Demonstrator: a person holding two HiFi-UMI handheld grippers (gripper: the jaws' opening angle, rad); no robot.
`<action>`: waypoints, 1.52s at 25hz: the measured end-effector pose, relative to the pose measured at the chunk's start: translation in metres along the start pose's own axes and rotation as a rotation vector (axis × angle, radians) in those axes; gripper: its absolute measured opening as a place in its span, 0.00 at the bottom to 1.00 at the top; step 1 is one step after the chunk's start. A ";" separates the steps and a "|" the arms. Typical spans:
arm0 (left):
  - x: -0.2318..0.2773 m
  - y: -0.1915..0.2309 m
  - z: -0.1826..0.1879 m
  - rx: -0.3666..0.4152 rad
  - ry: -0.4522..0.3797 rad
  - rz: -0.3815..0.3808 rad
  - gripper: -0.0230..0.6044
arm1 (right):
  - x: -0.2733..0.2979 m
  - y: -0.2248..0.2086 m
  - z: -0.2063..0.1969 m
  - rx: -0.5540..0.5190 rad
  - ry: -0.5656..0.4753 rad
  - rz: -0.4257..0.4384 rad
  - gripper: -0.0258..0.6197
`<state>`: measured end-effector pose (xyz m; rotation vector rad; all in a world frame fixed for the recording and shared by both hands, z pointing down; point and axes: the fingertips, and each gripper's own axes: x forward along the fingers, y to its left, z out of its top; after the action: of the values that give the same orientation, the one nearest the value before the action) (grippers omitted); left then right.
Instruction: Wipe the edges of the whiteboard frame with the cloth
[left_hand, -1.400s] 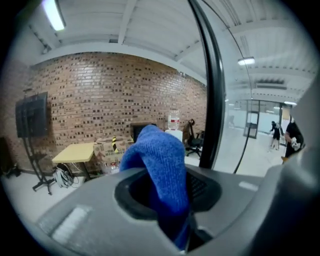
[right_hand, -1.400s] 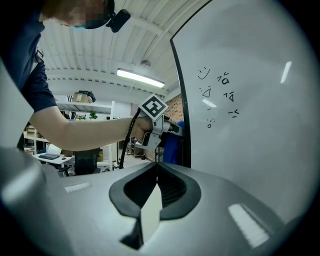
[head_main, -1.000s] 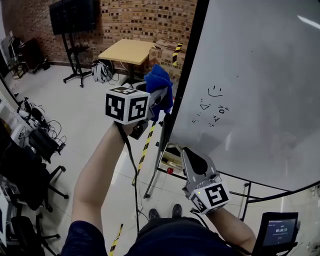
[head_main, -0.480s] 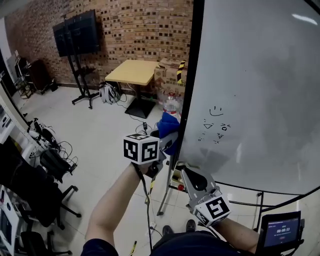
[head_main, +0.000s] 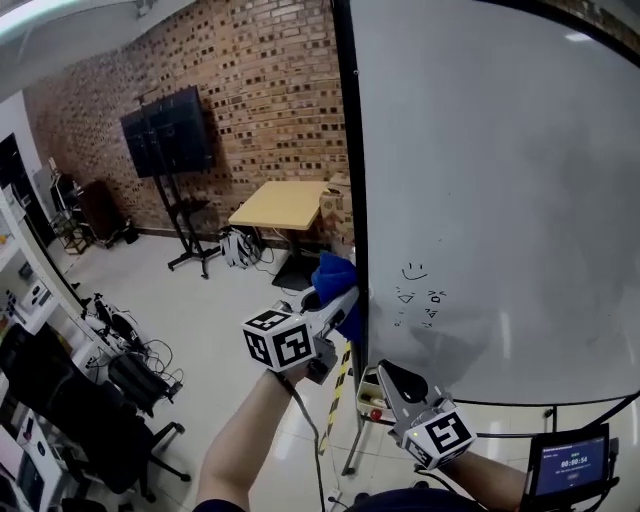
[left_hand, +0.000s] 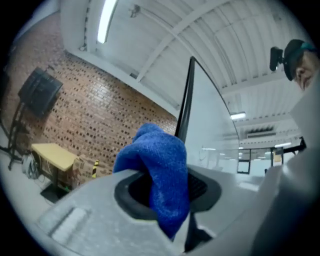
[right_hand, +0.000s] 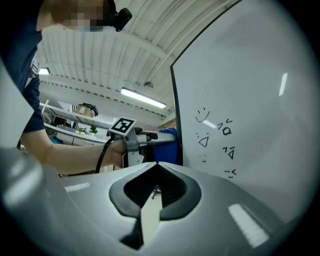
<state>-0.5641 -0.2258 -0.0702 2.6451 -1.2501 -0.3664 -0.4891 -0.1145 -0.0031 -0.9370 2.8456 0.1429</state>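
— Cloth (head_main: 336, 283) in the head view: one blue one, pinched in the left tongs (head_main: 342, 302) and seemingly touching the whiteboard frame (head_main: 347, 150), low on its black left edge. What could go wrong?

— That edge is narrow. If the tongs wander sideways, the wad could slip onto the whiteboard (head_main: 500, 180) and smear the doodles (head_main: 418, 295) nearby. There are two tongs; the right tongs (head_main: 389, 372) sit lower, closed and empty.

— And the left gripper view?

— One cloth (left_hand: 160, 170) is clamped between closed jaws, with a loose fold bulging forward beside one frame edge (left_hand: 184, 107). The bite looks shallow, so dragging hard could tug it free.

— The right gripper view?

— The right tongs' (right_hand: 156, 192) own jaws meet on nothing. Beyond them are one cloth (right_hand: 167, 146), the left tongs (right_hand: 162, 137) and one cluster of doodles (right_hand: 217, 132) just beside the frame.
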 end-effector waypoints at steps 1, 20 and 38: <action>0.001 -0.004 0.014 0.032 -0.016 0.006 0.21 | 0.000 -0.002 0.007 -0.011 -0.014 0.005 0.05; 0.014 -0.025 0.137 0.414 -0.043 0.237 0.21 | 0.052 -0.005 0.110 -0.129 -0.185 0.154 0.06; 0.024 -0.046 0.216 0.618 -0.056 0.317 0.22 | 0.075 -0.015 0.169 -0.290 -0.089 0.389 0.05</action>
<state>-0.5811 -0.2306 -0.2918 2.8303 -2.0376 0.0079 -0.5222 -0.1477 -0.1827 -0.3889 2.9348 0.6354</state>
